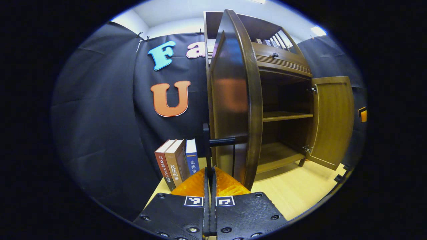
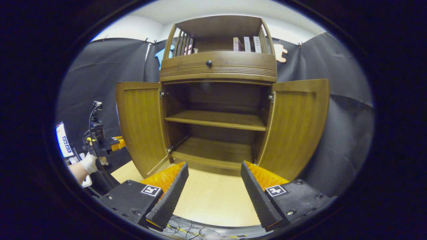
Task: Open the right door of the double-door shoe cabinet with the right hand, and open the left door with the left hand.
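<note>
1. Shoe cabinet (image 1: pixel 283 100) in the left gripper view stands on the pale floor (image 1: pixel 293 190), ahead and to the right. Its left door (image 1: pixel 233 100) is swung out, seen almost edge-on, straight before the left gripper (image 1: pixel 209 176). The right door (image 1: pixel 333 120) stands open on the far side.
2. Same view: the fingers are closed on the thin dark handle (image 1: pixel 207 146) of the left door. The handle's long axis is vertical, in line with the slit between the fingers. Some books (image 1: pixel 176 163) stand just left of the door.
3. In the right gripper view, the cabinet faces the camera with both doors wide open and its shelves bare. The right gripper (image 2: pixel 213 186) is open, holds nothing, and stays well apart from the right door.
4. My judgement: the task is almost finished; the left gripper should release and draw back.
</note>
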The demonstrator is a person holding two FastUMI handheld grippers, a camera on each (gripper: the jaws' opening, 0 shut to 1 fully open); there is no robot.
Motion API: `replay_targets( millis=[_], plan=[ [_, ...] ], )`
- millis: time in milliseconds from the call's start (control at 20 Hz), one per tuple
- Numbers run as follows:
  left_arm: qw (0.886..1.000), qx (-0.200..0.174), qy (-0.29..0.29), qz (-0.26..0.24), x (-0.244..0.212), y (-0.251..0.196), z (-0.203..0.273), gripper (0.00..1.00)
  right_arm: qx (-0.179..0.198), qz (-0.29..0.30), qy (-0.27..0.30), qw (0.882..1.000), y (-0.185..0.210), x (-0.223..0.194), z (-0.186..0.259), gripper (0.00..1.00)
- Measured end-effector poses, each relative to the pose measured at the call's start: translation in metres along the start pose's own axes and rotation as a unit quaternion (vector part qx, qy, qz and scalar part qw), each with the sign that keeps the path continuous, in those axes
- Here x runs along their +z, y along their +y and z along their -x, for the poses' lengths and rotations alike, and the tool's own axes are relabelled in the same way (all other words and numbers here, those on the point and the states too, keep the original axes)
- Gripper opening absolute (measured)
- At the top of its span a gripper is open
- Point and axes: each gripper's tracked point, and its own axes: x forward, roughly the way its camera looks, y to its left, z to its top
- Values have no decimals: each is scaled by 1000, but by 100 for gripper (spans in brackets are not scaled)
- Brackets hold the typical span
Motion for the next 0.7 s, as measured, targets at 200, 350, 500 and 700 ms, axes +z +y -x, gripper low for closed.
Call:
replay_targets(
  millis=[200,350,500,700],
  plan=[
    [999,-36,4,15,-2,-2,0,0,-1,-1,1,1000,-2,0,4,100],
    [997,-71,20,31,-6,-5,3,10,-6,1,0,1000,-6,2,7,100],
    [991,-111,39,63,-10,-15,8,14,-9,5,-1,1000,-8,3,7,100],
    [988,-124,55,70,-14,-15,14,46,-7,15,0,1000,-9,2,6,100]
  ],
)
